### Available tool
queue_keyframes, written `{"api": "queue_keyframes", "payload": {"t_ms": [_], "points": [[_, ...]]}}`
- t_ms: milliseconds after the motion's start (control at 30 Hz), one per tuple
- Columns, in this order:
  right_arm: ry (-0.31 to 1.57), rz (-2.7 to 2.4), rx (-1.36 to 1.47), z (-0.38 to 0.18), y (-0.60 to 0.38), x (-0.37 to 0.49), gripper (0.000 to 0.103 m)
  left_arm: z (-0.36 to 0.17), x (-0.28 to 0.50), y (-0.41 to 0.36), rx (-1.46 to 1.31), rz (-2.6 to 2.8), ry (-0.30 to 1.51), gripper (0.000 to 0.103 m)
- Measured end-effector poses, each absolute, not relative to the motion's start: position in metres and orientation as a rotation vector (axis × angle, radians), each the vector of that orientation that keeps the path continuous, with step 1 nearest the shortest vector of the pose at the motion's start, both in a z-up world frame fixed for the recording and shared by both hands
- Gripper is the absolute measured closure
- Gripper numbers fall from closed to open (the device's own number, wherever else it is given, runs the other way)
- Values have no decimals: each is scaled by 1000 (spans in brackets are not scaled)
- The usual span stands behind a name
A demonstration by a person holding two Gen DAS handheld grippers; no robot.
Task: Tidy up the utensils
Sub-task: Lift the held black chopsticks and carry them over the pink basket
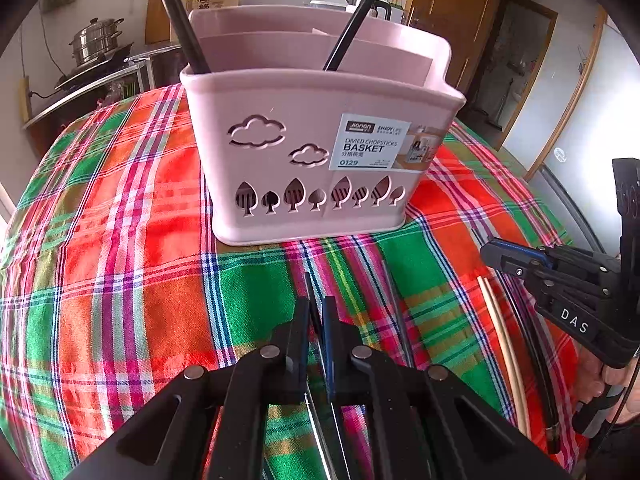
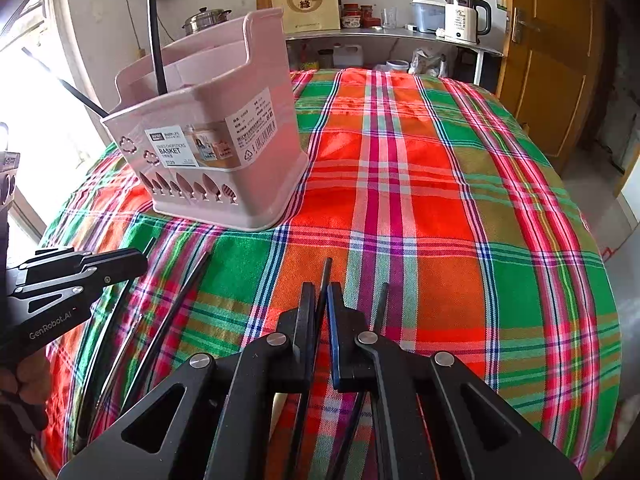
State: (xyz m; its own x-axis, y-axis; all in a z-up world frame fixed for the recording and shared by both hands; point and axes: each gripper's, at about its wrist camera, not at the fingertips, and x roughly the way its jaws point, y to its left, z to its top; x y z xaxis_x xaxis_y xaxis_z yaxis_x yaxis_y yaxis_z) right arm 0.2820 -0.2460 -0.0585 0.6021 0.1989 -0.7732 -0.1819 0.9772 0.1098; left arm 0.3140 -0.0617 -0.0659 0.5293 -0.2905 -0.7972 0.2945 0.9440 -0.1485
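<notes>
A pink divided chopstick basket (image 1: pixel 316 140) stands on the plaid tablecloth, with two black utensil handles (image 1: pixel 180 20) leaning out of it. It also shows in the right wrist view (image 2: pixel 216 148). My left gripper (image 1: pixel 316 304) is shut on a thin black chopstick (image 1: pixel 309 284), low over the cloth in front of the basket. My right gripper (image 2: pixel 320 292) is shut on another black chopstick (image 2: pixel 326 276), to the right of the basket. A black chopstick (image 2: pixel 382 300) lies beside its right finger. Two pale wooden chopsticks (image 1: pixel 500 340) and several dark ones (image 2: pixel 160 320) lie between the grippers.
The table (image 2: pixel 440 200) under the red, green and orange plaid cloth stretches far to the right. A steel shelf with a kettle (image 2: pixel 466 20), jars and a paper bag stands behind it. A steamer pot (image 1: pixel 96 40) sits at the far left. A wooden door (image 2: pixel 552 60) is at right.
</notes>
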Motion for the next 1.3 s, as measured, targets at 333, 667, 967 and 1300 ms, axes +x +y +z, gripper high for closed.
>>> {"api": "queue_keyframes", "payload": {"t_ms": [333, 667, 967, 1300], "points": [[717, 244, 31, 14, -245, 248, 98, 14, 280, -52, -40, -402, 783, 98], [547, 260, 13, 76, -238, 214, 99, 88, 250, -42, -34, -408, 621, 99], [474, 267, 9, 101, -239, 198, 99, 110, 233, -36, -39, -412, 575, 99], [421, 310, 10, 120, -229, 187, 99, 122, 233, -34, -31, -415, 580, 99]]}}
